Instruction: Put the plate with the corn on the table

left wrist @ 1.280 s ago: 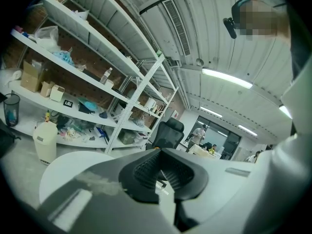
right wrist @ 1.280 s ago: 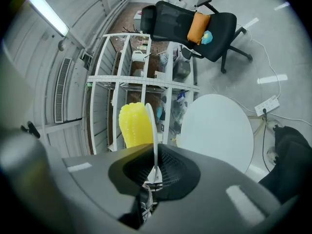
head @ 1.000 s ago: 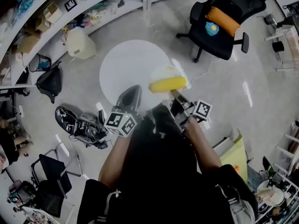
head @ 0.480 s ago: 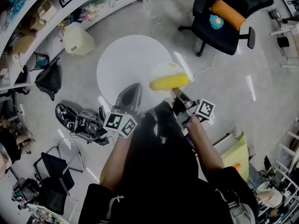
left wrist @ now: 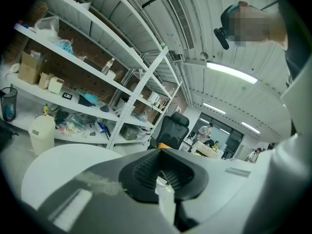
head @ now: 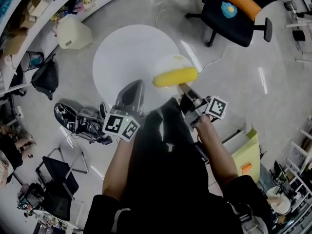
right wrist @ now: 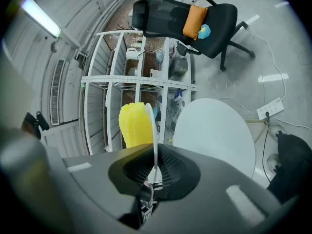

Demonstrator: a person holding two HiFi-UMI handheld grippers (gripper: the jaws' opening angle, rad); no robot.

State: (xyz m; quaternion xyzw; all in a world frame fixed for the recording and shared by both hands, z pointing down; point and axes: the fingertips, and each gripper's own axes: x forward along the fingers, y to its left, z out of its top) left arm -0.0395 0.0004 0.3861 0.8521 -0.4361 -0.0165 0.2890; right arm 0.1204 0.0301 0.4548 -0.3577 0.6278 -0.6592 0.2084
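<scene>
A white plate [head: 170, 65] carrying a yellow corn cob [head: 175, 76] hangs over the right edge of the round white table [head: 126, 57]. My right gripper [head: 186, 92] is shut on the plate's near rim. In the right gripper view the plate [right wrist: 154, 135] shows edge-on between the right gripper's [right wrist: 153, 173] jaws, the corn [right wrist: 133, 126] lies to its left, and the table [right wrist: 217, 130] is to its right. My left gripper [head: 132, 95] hovers over the table's near edge. In the left gripper view the left gripper [left wrist: 163, 174] looks shut, holding nothing.
A black office chair [head: 239, 9] with an orange cushion stands at the far right. Shelves [head: 29, 9] line the far left, with a cream bin [head: 73, 33] and a black bag [head: 46, 77] on the floor. Dark gear [head: 78, 123] lies left of me, and a yellow-green box [head: 248, 157] lies to the right.
The whole view has drifted, so the table sits a little higher and further left. The plate with the corn stays gripped by the table's right edge. Both grippers kept their jaws as they were.
</scene>
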